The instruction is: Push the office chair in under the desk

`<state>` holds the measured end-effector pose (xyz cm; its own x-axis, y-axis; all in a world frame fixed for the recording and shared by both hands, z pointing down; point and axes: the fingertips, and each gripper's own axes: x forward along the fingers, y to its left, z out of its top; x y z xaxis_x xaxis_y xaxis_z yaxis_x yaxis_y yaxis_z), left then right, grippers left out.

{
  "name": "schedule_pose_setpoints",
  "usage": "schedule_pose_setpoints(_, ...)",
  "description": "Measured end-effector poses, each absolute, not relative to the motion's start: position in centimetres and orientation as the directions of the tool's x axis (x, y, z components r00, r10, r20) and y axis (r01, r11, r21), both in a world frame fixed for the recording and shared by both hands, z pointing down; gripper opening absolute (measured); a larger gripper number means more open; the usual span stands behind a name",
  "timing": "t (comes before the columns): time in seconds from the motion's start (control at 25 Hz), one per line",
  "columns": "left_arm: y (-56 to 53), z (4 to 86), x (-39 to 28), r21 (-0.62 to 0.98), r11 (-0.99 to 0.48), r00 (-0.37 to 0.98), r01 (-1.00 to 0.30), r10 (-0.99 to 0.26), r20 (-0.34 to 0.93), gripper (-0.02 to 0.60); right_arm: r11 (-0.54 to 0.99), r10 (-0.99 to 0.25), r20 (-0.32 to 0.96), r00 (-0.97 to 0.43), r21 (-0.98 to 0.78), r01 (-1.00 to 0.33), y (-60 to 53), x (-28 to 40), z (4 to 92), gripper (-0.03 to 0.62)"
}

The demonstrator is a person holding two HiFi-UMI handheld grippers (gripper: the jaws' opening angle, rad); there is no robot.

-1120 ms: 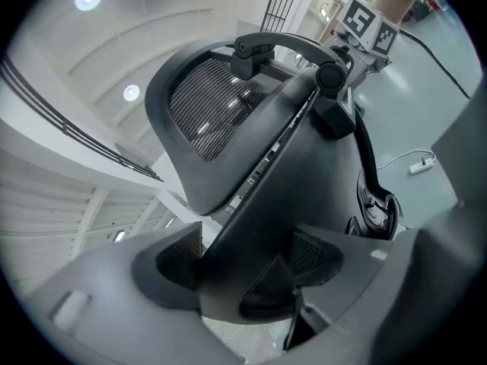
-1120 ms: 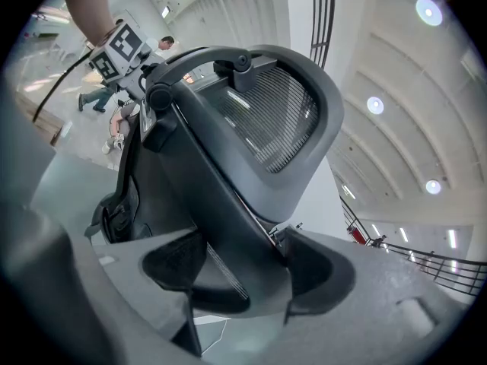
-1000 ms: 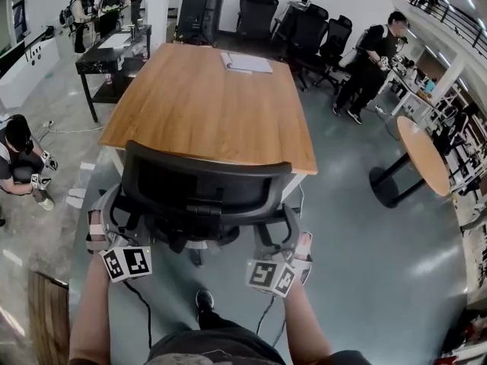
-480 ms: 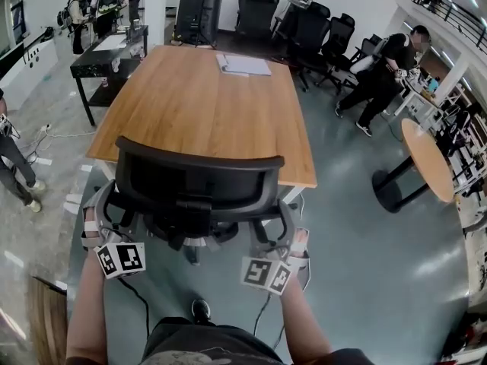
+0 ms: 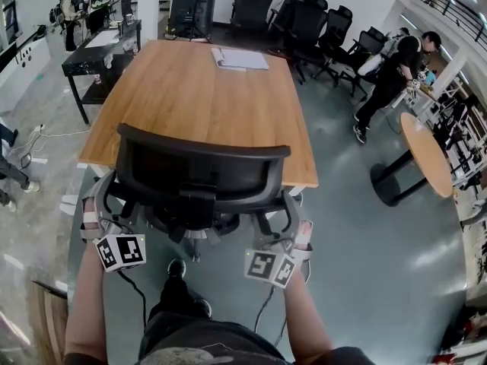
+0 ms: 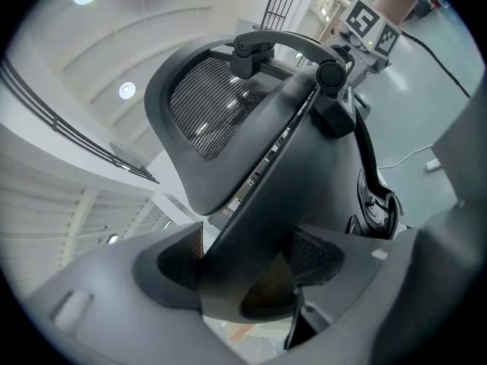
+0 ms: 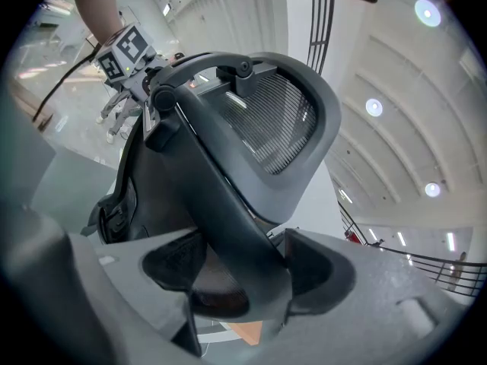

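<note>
Both hand-held grippers and the office chair (image 5: 199, 175) have travelled up the frame towards the worktop (image 5: 198, 90) over the last second. The chair's backrest now overlaps more of the worktop's near edge. The person at the upper right (image 5: 396, 71) has walked further towards the right edge. The figure who crouched at the left edge has mostly left the picture.

Head view: a black mesh-backed office chair sits at lower centre, seen from behind and above. Its backrest covers the near edge of a long wooden worktop that fills the middle of the frame. The seat is hidden behind the backrest, so how far it reaches under the worktop cannot be told. A sheaf of papers (image 5: 240, 58) lies at the worktop's far end.

The left hand-held gripper (image 6: 243, 268) sits at the chair's left armrest, lower left of the head view. In the left gripper view its jaws stand wide, and the dark armrest support fills the gap between them, held. The right hand-held gripper (image 7: 243, 272) mirrors it at lower right, its jaws clamped round the right armrest support.

More black chairs (image 5: 304, 21) stand along the top of the frame. A round table (image 5: 424, 154) sits at the right.
</note>
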<state>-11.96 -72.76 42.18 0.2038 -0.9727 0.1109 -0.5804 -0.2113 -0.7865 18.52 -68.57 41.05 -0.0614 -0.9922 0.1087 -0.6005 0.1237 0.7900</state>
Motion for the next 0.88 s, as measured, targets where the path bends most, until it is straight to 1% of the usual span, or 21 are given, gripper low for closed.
schedule_pose_setpoints(0.16, -72.6, 43.1, -12.2, -0.788, -0.21, 0.211, -0.578, -0.972, 0.104, 0.347, 0.117, -0.992, 0.121, -0.034, 0.792, -0.599, -68.6, 18.3, 42.0, 0.305)
schedule_pose_setpoints(0.6, -75.1, 42.9, -10.4, -0.789, -0.205, 0.193, -0.579, -0.975, 0.112, 0.347, 0.061, -0.989, 0.129, 0.078, 0.816, -0.575, -72.1, 20.9, 42.7, 0.307)
schedule_pose_setpoints(0.88, -76.1, 43.3, -10.2, -0.789, -0.206, 0.201, -0.579, -0.974, 0.107, 0.348, 0.037, -0.988, 0.116, 0.101, 0.815, -0.578, -72.5, 21.0, 43.0, 0.307)
